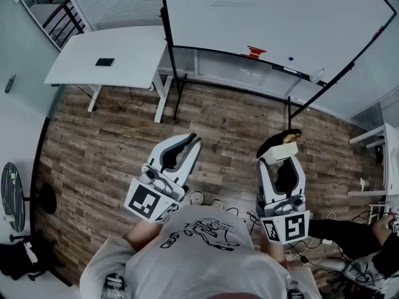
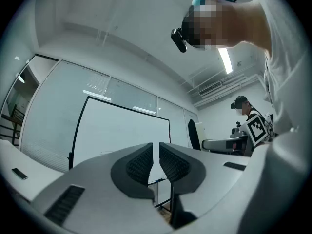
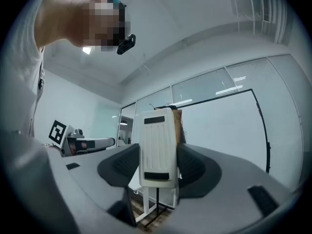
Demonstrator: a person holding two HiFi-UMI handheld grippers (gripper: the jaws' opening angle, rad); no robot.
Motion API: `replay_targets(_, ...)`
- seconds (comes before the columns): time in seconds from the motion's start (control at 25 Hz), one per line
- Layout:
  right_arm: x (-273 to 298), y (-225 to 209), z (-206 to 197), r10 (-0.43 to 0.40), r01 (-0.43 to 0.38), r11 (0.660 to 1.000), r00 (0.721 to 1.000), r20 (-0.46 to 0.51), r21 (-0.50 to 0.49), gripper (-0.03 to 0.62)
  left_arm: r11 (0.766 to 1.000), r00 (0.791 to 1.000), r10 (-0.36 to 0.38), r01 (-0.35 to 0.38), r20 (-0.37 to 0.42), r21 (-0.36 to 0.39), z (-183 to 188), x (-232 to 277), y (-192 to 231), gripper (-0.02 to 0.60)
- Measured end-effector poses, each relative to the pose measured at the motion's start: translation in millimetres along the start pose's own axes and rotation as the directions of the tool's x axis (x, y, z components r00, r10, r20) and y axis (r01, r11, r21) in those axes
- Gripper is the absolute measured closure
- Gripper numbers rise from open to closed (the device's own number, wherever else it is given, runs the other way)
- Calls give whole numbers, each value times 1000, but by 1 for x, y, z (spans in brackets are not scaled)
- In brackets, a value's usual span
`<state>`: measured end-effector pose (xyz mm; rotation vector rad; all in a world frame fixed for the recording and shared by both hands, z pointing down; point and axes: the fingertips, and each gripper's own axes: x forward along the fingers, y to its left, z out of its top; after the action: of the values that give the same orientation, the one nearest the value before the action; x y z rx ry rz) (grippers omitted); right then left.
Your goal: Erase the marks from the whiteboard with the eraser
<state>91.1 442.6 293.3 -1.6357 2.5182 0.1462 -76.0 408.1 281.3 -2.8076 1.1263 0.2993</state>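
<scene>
Squarely in my right gripper [image 3: 157, 165], the eraser [image 3: 157, 147] stands clamped between both jaws, its flat sides pressed by the ribbed pads. Its long axis runs along the jaws, so in the right gripper view it rises upright and its far end sticks out past the fingertips. The side facing the camera is off-white plastic with fine lengthwise grooves and a dark rectangular bar near each end. A brownish strip, likely the felt, peeks from behind its right edge.

From the head view, the eraser [image 1: 288, 151] points ahead over the wood floor [image 1: 230, 123] toward the whiteboard [image 1: 268, 17], well apart from it, with a dark layer on its upper left side. A faint drawn line [image 1: 234, 5] shows on the board's face, and small items lie on the ledge [image 1: 274, 64] along its lower edge.

My left gripper [image 1: 190, 139] is level with the right, its jaws drawn nearly together with only a thin slit between the pads [image 2: 141, 164] and nothing in it. A white desk [image 1: 106, 58] stands left of the board, with a small dark object [image 1: 105, 61] near its middle.
</scene>
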Motion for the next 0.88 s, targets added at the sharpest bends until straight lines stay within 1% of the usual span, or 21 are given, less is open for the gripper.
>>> replay_targets(0.2,12,14,-4,15,-16,998,1000,17,65,345,1000,1000,-5,5,-7,-13,-1,-9,13,529)
replay_targets(0.4,31,30,-15,0,0,999,1000,-3,49,345,1000,1000,1,-1,-25,-19,-10,-25,44,531)
replay_targets(0.52,40,28,-19,-3,4,999,1000,-17,41,345,999,999,10,-12,-33,-37,-15,-25,56,532)
replay_targets(0.64,48,22,-19,-9,9,999,1000,-14,40,345,999,1000,3,-4,-30,-40,-16,-18,61,532)
replay_targets(0.88,71,4,-23,4,-3,1000,1000,-10,22,345,999,1000,-12,11,-7,-39,-18,13,71,535)
